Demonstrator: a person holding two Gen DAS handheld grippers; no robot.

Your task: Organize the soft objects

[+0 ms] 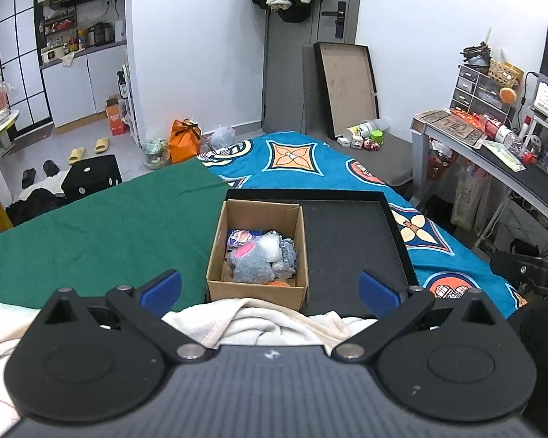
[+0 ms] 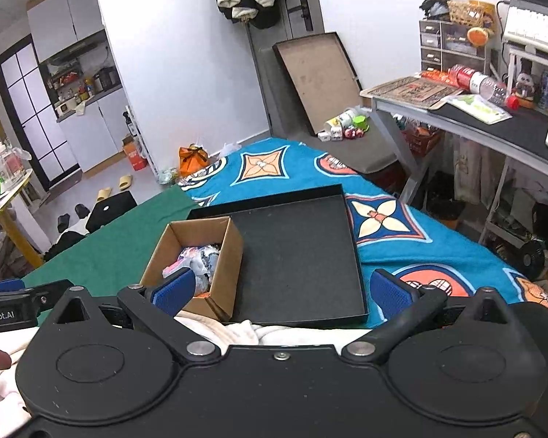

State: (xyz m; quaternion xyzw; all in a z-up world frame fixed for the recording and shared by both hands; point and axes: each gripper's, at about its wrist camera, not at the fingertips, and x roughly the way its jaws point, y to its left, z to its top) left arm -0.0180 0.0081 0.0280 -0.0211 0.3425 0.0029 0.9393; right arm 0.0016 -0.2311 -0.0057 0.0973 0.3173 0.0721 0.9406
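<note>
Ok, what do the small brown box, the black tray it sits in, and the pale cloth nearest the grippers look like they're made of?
Small brown box: plain corrugated cardboard, matte, with raw cut edges and folded flaps.
Black tray: probably rigid paperboard, with thin straight walls and a dull, faintly textured floor; plastic can't be ruled out.
Pale cloth: soft fleece or towelling, going by its fuzzy nap and loose rounded folds.

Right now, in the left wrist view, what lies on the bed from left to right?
Green cloth → cardboard box of soft items → bare half of the black tray → blue patterned blanket.
</note>
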